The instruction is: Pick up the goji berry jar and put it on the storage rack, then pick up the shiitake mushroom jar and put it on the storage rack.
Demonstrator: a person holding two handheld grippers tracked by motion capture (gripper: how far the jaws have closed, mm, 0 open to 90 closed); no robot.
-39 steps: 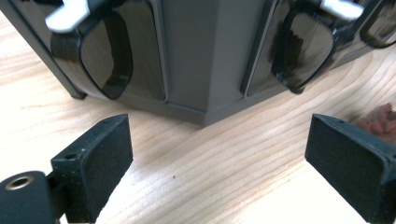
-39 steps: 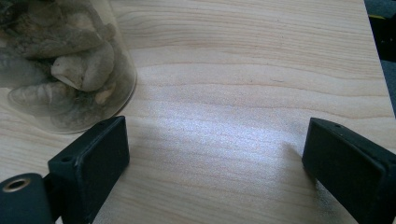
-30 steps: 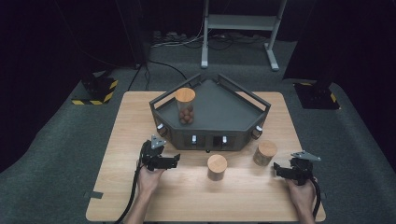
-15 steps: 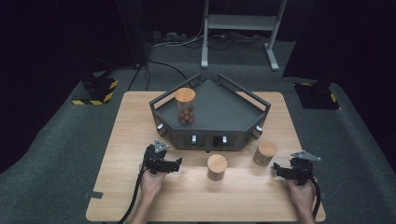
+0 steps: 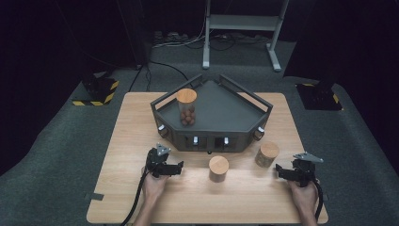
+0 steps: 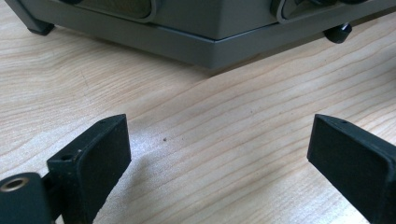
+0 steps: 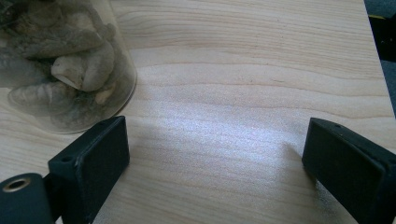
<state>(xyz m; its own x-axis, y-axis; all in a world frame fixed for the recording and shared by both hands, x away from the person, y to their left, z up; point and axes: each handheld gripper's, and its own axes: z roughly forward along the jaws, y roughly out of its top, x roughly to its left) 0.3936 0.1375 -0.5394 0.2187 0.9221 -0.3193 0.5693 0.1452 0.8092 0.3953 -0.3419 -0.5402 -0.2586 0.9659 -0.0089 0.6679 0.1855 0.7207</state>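
A dark grey angular tray [image 5: 226, 110] stands at the middle of the wooden table. Inside it, at its left, is a clear jar with a wooden lid [image 5: 187, 104] holding brown balls. Two more wooden-lidded jars stand in front of the tray: one at the centre [image 5: 219, 168], one further right [image 5: 267, 154]. My left gripper [image 5: 178, 168] lies low over the table left of the centre jar, open, with bare wood between its jaws [image 6: 219, 149]. My right gripper [image 5: 279, 170] is open just right of the right jar [image 7: 60, 65], which holds pale lumpy pieces.
The tray's front wall [image 6: 205, 28] rises close ahead of the left gripper, with knobs along it [image 5: 195, 140]. The table's right edge [image 7: 378, 70] is near the right gripper. Cables and a metal stand [image 5: 240, 21] are on the dark floor behind.
My left hand has sunk a little toward the table and the near edge. The right hand and the jars have kept still.
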